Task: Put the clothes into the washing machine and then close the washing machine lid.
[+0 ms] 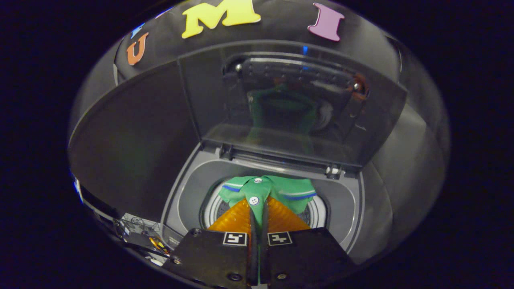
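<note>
Looked like a staged laundry corner in a recording booth, not a real home. Top-loading washing machine (265,192) stood against black cloth (281,32) draped as the back wall, with a plain dark panel (132,140) closing off the left side. Its tinted lid (289,104) stood upright on the rear hinge, the drum (215,208) open below with a green polo shirt (273,190) at the mouth. Loose wires and small electronics (140,235) lay on the floor beside the machine. Lighting was dim and patchy. Overall it read as a test rig built around one household appliance.
</note>
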Action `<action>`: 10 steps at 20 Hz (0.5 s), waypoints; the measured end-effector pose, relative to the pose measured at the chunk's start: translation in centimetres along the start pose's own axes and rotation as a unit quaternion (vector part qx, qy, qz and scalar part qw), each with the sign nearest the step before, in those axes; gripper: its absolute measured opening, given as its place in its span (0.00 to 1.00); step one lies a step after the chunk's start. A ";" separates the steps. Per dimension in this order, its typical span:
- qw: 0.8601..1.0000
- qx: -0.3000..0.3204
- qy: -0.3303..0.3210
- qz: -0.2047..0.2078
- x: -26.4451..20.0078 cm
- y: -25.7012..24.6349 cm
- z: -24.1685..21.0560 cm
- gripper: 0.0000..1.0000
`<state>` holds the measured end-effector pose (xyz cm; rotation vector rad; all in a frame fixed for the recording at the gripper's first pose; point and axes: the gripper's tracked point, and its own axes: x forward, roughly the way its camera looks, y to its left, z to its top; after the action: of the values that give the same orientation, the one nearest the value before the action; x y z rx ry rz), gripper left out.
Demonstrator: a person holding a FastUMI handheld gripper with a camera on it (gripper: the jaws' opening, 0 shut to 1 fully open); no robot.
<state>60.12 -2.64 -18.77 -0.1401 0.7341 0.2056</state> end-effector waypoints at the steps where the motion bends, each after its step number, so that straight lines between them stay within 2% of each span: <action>1: 1.000 0.000 0.014 -0.001 1.2 0.3 -0.9 0.06; 10: 0.995 0.035 0.087 -0.016 6.9 1.4 -6.1 0.08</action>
<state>60.83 -1.50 -27.94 -0.1038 0.9103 0.1375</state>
